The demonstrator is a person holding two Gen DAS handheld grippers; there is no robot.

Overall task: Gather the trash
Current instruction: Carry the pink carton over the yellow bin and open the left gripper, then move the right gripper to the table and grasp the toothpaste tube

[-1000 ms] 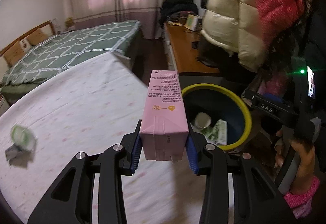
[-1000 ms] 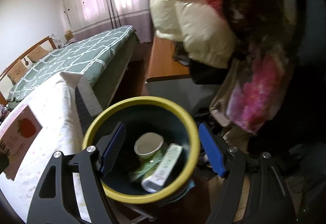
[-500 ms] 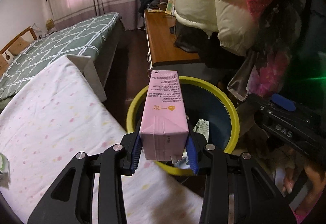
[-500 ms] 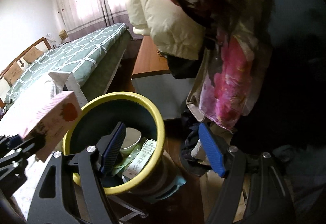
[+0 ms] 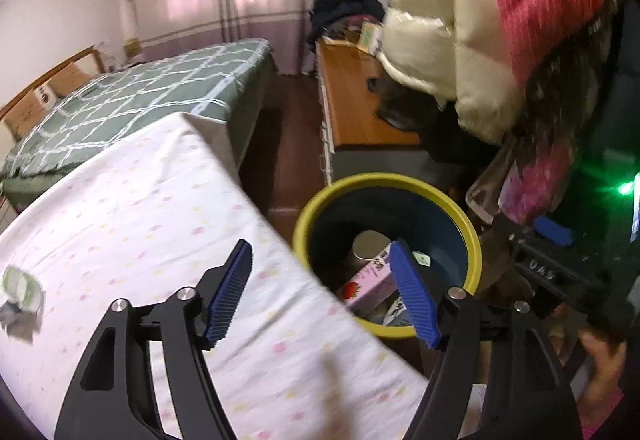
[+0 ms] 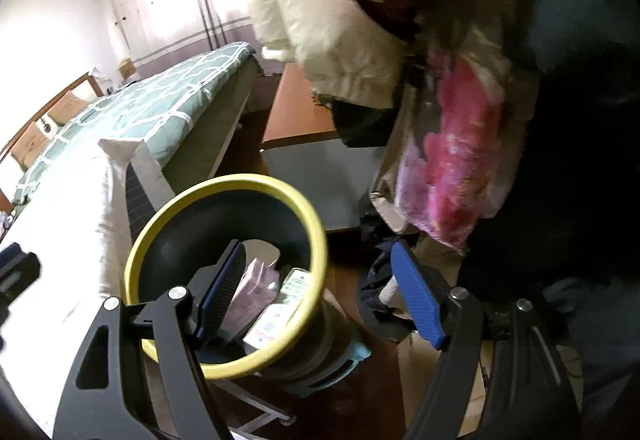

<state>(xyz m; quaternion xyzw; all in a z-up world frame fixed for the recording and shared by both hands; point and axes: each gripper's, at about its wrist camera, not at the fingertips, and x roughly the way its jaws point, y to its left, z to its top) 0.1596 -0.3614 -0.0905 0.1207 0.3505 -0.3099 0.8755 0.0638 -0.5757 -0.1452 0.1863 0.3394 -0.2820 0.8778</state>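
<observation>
Left gripper (image 5: 324, 290) stands with its blue pads spread wide and nothing between them, positioned over the near edge of the table covering (image 5: 132, 208) and the rim of the trash bin (image 5: 384, 178). Right gripper (image 6: 320, 292) is likewise spread wide and empty, hanging above the bin's right side and the dark floor beyond it. The pink carton (image 5: 370, 280) lies tilted inside the bin, a red strawberry print on its visible face; small print runs along its side but is too blurred to read. Beside it in the bin are a white cup (image 5: 371, 245) and a flattened white packet with green print (image 6: 286, 298), its lettering illegible. The right wrist view shows the carton (image 6: 252, 298) resting against the bin's inner wall, touching the packet. On the body of the right-hand device, seen from the left wrist view, white letters read "DAS" (image 5: 542, 269). Crumpled wrapper trash (image 5: 20, 292) remains on the covering near its left edge, well apart from the bin. The bin's yellow rim (image 6: 224, 186) sits just beside the table corner; a narrow strip of floor separates it from the wooden cabinet (image 5: 352, 96) behind. Hanging jackets (image 5: 472, 24) crowd the space above and to the right of the bin.
</observation>
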